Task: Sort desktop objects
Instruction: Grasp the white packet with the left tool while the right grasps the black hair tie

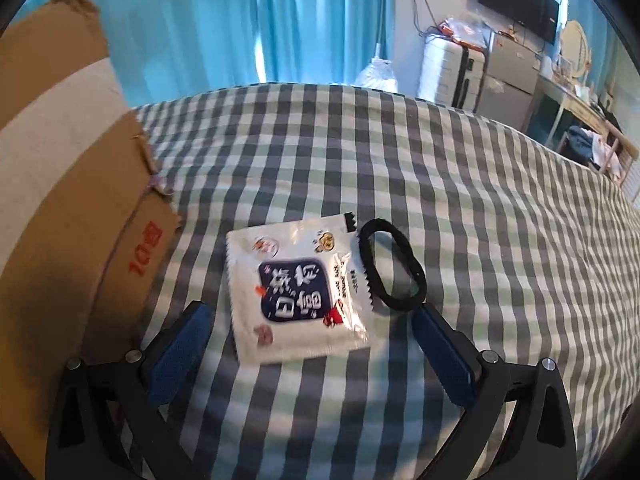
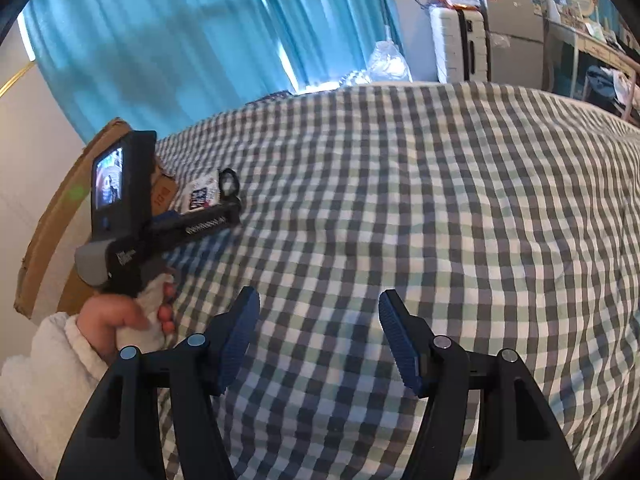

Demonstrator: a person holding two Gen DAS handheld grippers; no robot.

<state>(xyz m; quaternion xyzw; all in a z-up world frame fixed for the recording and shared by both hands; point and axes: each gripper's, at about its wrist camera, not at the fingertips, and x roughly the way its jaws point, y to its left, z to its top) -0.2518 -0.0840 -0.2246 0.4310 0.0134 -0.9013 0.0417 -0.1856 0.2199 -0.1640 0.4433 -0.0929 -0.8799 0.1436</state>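
Left gripper [image 1: 312, 320], jaws wide and empty, straddles the white packet [image 1: 298, 292] near the checked cloth's [image 1: 480, 200] box-side edge; right gripper [image 2: 318, 320], also open and empty, hangs well apart.

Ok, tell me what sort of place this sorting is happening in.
Probably a bedroom or a small flat: the work surface looks like a bed under a checked sheet, with blue curtains behind, a white suitcase by the wall and a dark screen mounted above.
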